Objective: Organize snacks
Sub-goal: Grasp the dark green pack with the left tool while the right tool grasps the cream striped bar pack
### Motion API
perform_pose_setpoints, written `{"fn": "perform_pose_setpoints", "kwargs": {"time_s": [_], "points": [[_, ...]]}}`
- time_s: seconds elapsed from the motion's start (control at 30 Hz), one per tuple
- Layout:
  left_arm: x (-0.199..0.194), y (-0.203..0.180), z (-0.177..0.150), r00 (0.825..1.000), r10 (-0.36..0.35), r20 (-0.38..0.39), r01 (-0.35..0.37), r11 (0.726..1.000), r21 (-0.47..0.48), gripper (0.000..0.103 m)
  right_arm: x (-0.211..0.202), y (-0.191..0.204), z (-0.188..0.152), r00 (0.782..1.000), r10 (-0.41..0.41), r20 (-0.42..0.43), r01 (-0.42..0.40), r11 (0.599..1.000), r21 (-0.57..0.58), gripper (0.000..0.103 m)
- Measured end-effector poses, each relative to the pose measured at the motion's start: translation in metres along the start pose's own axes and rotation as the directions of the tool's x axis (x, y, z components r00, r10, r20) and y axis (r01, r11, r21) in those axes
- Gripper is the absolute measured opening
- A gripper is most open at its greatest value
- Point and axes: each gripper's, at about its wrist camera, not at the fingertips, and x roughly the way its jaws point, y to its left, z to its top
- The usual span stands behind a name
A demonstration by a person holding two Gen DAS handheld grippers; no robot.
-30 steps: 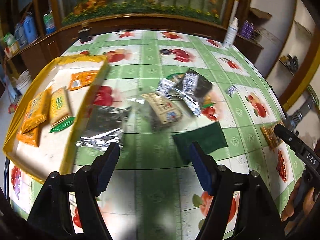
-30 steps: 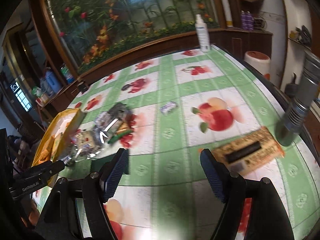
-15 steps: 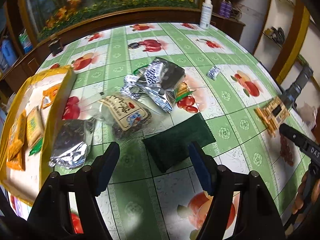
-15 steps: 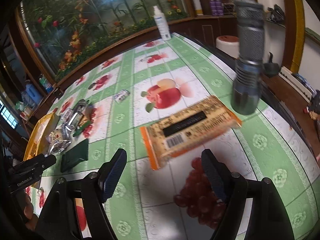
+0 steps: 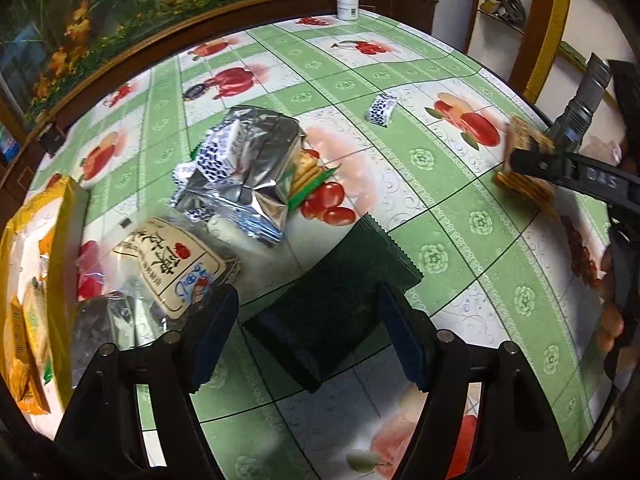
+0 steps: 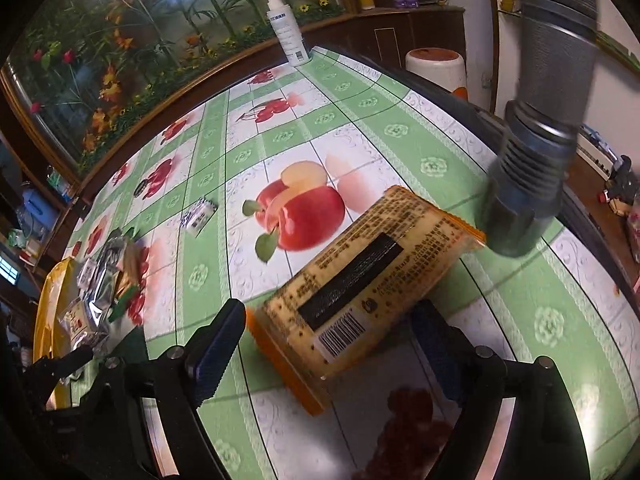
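1. Your right claw [image 6: 324,344] has just been opening wider; the orange-edged tan cracker pack [image 6: 360,284] lies flat on the table [image 6: 240,128] between its pads, not yet pinched.
2. Pack likely light, crinkly and brittle inside: take its near short end gently.
3. The grey ribbed flashlight [image 6: 532,168] stands just right of the pack, near the table edge.
4. Your left claw [image 5: 308,344] is open over the dark green flat pouch [image 5: 332,304]. Probably soft and slippery.
5. The yellow tray [image 5: 60,248] sits far left; the silver foil bags [image 5: 248,172] crowd that route.

Yellow tray [image 5: 60,240] cut off at left edge. Flashlight [image 6: 536,152] cropped at top, blurred. Print on orange cracker packet [image 6: 360,276] smeared, unreadable. Small blue-white wrapper [image 6: 198,216] too small to identify.
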Motion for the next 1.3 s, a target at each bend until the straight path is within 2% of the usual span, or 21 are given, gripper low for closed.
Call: {"fn": "perform_pose_setpoints", "kwargs": {"time_s": [0.13, 0.33, 0.43, 0.57, 0.63, 0.7, 0.77, 0.97, 1.13, 1.17, 1.2, 1.27, 1.3], "points": [[0.002, -0.002, -0.002, 0.993, -0.108, -0.051, 0.108, 0.994, 0.001, 0.073, 0.011, 0.012, 0.009, 1.0, -0.022, -0.01, 0.021, 0.999, -0.047, 0.09], [0.005, -0.014, 0.002, 0.994, -0.087, -0.063, 0.093, 0.992, 0.089, 0.073, 0.02, 0.024, 0.012, 0.999, -0.041, -0.012, 0.04, 0.992, -0.116, 0.092], [0.012, -0.022, 0.005, 0.992, -0.081, -0.097, 0.097, 0.981, 0.166, 0.081, 0.024, 0.03, 0.013, 0.998, -0.068, -0.009, 0.066, 0.984, -0.165, 0.092], [0.011, -0.033, 0.005, 0.99, -0.094, -0.106, 0.116, 0.965, 0.233, 0.082, 0.03, 0.038, 0.011, 0.993, -0.116, 0.004, 0.114, 0.967, -0.227, 0.092], [0.01, -0.035, 0.003, 0.99, -0.095, -0.105, 0.118, 0.963, 0.244, 0.082, 0.031, 0.041, 0.01, 0.992, -0.124, 0.017, 0.124, 0.959, -0.255, 0.088], [0.007, -0.038, 0.0, 0.989, -0.098, -0.114, 0.124, 0.96, 0.253, 0.082, 0.029, 0.043, 0.008, 0.992, -0.124, 0.025, 0.126, 0.952, -0.277, 0.076], [0.006, -0.038, -0.001, 0.988, -0.085, -0.127, 0.115, 0.96, 0.256, 0.081, 0.026, 0.044, 0.008, 0.993, -0.114, 0.026, 0.116, 0.949, -0.294, 0.07], [0.01, -0.035, 0.013, 0.993, -0.044, -0.111, 0.073, 0.96, 0.269, 0.081, 0.025, 0.04, 0.008, 0.994, -0.105, 0.017, 0.105, 0.951, -0.292, 0.071], [0.019, -0.037, 0.016, 0.985, -0.11, -0.13, 0.141, 0.954, 0.265, 0.082, 0.025, 0.039, 0.008, 0.995, -0.097, 0.023, 0.099, 0.951, -0.294, 0.069], [0.019, -0.037, 0.016, 0.985, -0.114, -0.13, 0.144, 0.957, 0.253, 0.082, 0.024, 0.038, 0.008, 0.995, -0.093, 0.029, 0.098, 0.95, -0.296, 0.063], [0.018, -0.036, 0.015, 0.984, -0.125, -0.128, 0.153, 0.958, 0.243, 0.077, 0.023, 0.038, 0.008, 0.995, -0.098, 0.035, 0.104, 0.949, -0.299, 0.058], [0.013, -0.036, 0.012, 0.984, -0.142, -0.106, 0.164, 0.958, 0.237, 0.057, 0.021, 0.036, 0.007, 0.996, -0.086, 0.036, 0.093, 0.951, -0.296, 0.056], [0.011, -0.037, 0.011, 0.984, -0.142, -0.103, 0.163, 0.959, 0.231, 0.042, 0.02, 0.034, 0.006, 0.996, -0.083, 0.037, 0.091, 0.952, -0.293, 0.056]]}}
